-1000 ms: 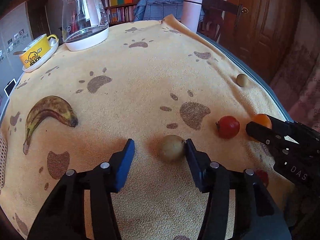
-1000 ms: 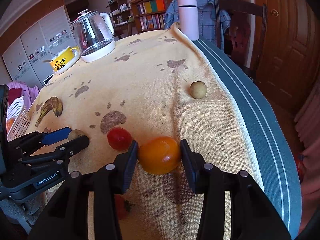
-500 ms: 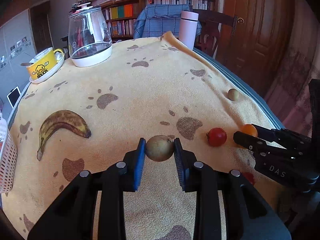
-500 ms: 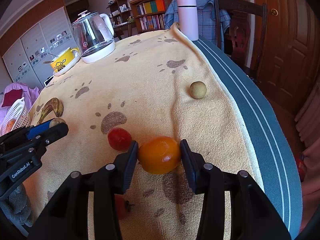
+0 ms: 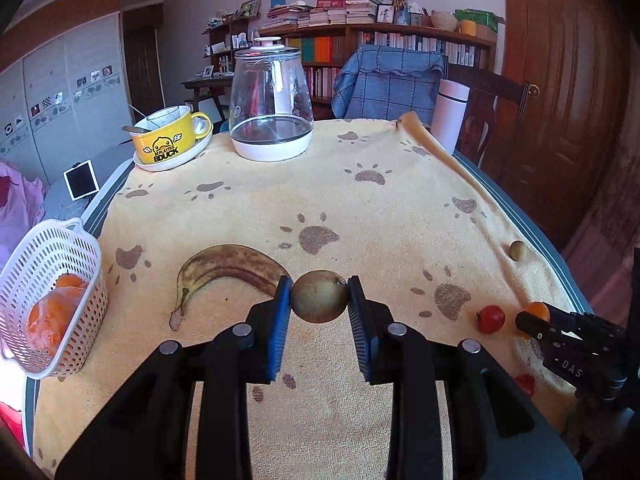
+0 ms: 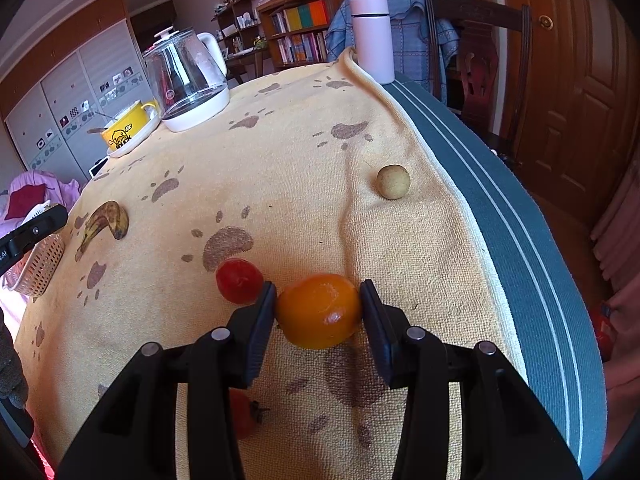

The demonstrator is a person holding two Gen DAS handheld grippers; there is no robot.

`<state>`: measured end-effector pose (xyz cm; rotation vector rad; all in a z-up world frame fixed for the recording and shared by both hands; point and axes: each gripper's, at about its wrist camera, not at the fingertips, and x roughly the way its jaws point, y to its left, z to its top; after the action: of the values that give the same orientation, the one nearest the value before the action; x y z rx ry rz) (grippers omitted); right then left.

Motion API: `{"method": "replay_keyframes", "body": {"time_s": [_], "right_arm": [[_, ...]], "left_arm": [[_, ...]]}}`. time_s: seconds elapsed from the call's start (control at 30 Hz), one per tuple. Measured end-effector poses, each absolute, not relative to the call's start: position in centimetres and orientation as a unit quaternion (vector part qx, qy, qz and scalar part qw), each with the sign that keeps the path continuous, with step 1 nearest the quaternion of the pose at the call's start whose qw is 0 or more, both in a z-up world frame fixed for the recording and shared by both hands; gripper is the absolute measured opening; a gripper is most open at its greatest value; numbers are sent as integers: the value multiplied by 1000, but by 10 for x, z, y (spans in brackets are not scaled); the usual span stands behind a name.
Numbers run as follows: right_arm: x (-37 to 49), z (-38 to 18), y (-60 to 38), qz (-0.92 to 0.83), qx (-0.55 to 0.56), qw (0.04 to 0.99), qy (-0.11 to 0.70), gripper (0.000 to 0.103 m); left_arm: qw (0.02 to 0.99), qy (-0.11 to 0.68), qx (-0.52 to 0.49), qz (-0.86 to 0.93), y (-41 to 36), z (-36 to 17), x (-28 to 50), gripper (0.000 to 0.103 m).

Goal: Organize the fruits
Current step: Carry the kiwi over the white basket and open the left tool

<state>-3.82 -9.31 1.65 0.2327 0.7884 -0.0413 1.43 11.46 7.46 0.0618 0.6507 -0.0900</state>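
Holding a round brownish-green fruit [image 5: 319, 297] between its blue pads, the left gripper [image 5: 319, 300] is clamped on it from both sides, and the fruit looks lifted clear of the yellow paw-print towel [image 5: 360, 208] on the table. Right behind it lies a spotty overripe banana [image 5: 224, 270]. Off to the left sits a white plastic basket [image 5: 48, 280] with orange fruit [image 5: 56, 312] already in it.

Over on the right, the right gripper [image 6: 318, 312] is pinching an orange [image 6: 318, 311], both fingers pressed against its sides, down close to the towel; can't really tell if it's touching the cloth. A red tomato [image 6: 239, 281] sits just beside its left finger, and a small tan round fruit [image 6: 393, 182] is further back near the towel's edge. A glass kettle [image 5: 272, 100] and a yellow mug [image 5: 170, 138] stand at the far end.
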Motion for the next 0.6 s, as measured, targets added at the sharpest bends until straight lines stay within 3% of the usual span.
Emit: {"method": "replay_keyframes", "body": {"time_s": [0.6], "right_arm": [[-40,17,-95,-20,116,918,380,44]], "left_arm": [[954,290,-14,75,204,97,11,29]]}}
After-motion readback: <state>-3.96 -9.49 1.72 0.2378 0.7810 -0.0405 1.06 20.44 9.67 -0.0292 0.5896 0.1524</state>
